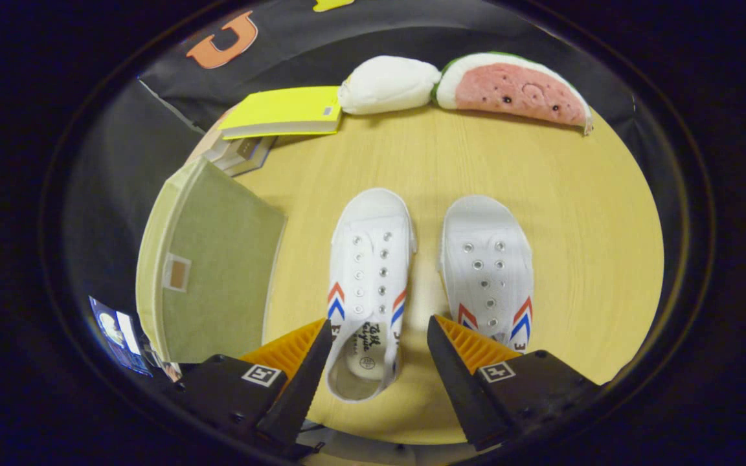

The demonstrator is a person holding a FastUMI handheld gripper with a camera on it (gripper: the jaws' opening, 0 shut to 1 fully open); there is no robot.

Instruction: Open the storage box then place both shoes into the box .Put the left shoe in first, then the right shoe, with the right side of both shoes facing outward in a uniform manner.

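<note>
Jaws (379,336) spread, straddling the left shoe's (366,285) heel for a grasp; right shoe (486,272) just beside; box (208,272) leftward, seemingly shut.

Tongs (379,330) spread wide, 2 fingers apart, empty

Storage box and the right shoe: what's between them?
In the gripper view, the left shoe lies on the table between the storage box and the right shoe; its heel sits between the open fingers.
</note>
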